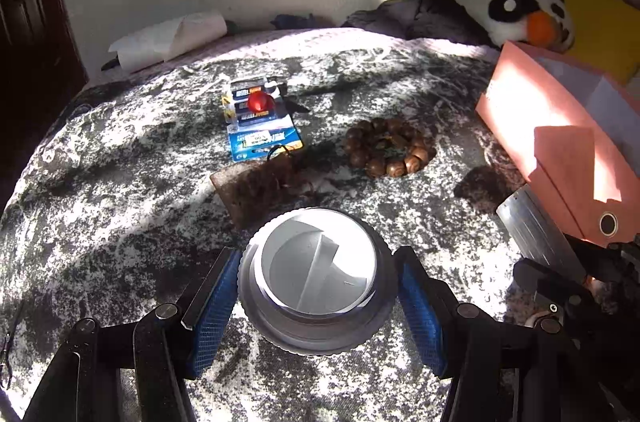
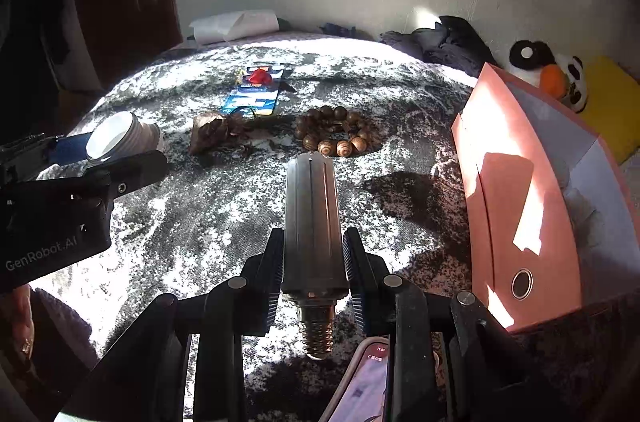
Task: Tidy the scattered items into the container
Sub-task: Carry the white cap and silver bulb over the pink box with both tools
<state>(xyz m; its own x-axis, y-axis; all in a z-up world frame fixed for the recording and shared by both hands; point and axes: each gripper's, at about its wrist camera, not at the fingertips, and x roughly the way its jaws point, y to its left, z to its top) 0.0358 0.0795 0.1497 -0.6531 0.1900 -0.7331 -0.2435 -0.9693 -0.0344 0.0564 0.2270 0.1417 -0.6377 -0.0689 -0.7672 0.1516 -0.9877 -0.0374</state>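
Observation:
My left gripper (image 1: 318,286) is shut on a white round cap (image 1: 318,274), held above the marbled blanket; it also shows in the right wrist view (image 2: 124,136). My right gripper (image 2: 314,262) is shut on a long metal corn bulb (image 2: 312,206) with its screw base toward the camera; its end shows in the left wrist view (image 1: 532,226). The pink container box (image 2: 516,198) stands open at the right, also in the left wrist view (image 1: 560,126). A wooden bead bracelet (image 1: 390,146), a blue battery pack (image 1: 260,126) with a red item (image 1: 260,102) on it and a brown piece (image 1: 256,186) lie on the blanket.
A panda plush (image 1: 532,16) and yellow cushion (image 1: 604,26) lie behind the box. Dark clothes (image 1: 424,10) and white folded paper (image 1: 172,38) lie by the wall. A phone (image 2: 360,386) shows under my right gripper. A dark wooden door (image 1: 28,2) is at left.

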